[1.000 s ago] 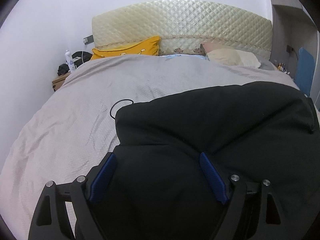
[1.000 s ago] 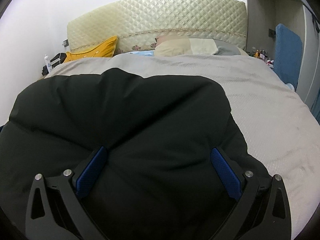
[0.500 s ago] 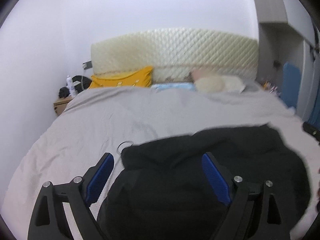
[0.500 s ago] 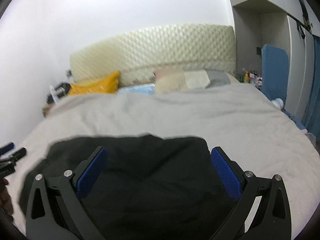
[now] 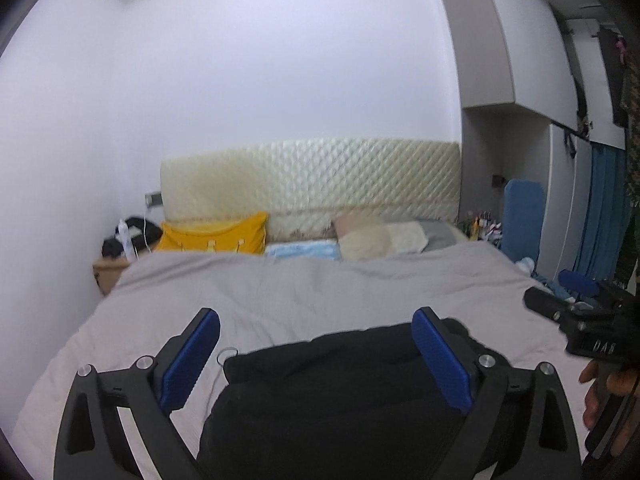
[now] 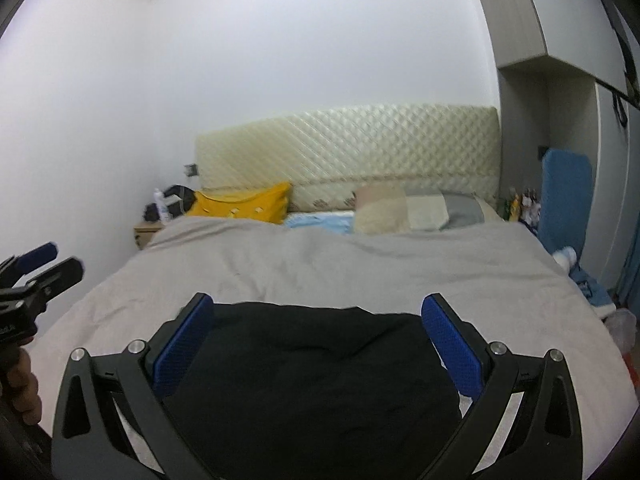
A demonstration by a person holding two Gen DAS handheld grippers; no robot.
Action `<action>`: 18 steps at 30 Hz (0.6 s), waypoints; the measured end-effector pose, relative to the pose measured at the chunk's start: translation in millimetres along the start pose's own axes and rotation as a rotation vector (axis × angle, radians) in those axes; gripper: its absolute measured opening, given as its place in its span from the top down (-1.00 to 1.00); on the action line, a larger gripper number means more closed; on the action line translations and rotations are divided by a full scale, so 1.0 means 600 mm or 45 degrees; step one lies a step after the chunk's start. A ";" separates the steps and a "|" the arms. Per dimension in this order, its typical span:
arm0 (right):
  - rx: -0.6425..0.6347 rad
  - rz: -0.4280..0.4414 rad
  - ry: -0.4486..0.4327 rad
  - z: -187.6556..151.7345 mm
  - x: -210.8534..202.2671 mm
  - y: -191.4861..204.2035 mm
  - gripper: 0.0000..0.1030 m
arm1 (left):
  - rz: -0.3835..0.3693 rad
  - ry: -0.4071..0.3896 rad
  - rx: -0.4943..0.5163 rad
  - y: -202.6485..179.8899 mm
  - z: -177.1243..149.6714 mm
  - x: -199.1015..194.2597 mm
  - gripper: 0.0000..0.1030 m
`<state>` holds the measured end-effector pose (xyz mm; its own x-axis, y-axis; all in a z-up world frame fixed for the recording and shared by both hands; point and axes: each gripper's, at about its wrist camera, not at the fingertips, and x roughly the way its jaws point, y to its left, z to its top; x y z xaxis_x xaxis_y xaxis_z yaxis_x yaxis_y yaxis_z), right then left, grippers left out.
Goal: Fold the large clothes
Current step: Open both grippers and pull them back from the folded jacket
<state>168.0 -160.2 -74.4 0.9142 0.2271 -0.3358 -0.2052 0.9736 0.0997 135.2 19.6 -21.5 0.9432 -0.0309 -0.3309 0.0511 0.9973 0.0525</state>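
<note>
Both claws, left gripper (image 5: pixel 316 354) and right gripper (image 6: pixel 316 340), hang spread wide and empty above the black garment (image 6: pixel 312 380) bundled at the bed (image 6: pixel 400 272) foot edge; next, probably regrasp for another fold

White walls, cream quilted headboard (image 5: pixel 312 184), grey-covered bed (image 5: pixel 320 284) (yellow pillow (image 5: pixel 214 234) at left), grey wardrobe (image 5: pixel 516 92).

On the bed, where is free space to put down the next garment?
The grey cover lies bare between the black garment and the pillows: yellow pillow, beige pillow. A bare strip also runs right of the garment. The near edge is crowded by the garment.
</note>
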 end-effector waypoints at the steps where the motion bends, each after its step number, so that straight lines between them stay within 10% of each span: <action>1: -0.008 0.010 -0.014 0.002 -0.016 0.008 -1.00 | -0.011 -0.009 -0.002 -0.004 0.004 -0.012 -0.90; 18: -0.024 0.106 -0.153 -0.052 -0.230 0.090 -1.00 | -0.101 -0.059 -0.118 -0.025 -0.034 -0.245 -0.92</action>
<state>19.7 -138.2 -51.5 0.9288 0.3038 -0.2122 -0.2875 0.9520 0.1049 -10.8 10.3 7.2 0.9516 -0.1106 -0.2867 0.0973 0.9934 -0.0603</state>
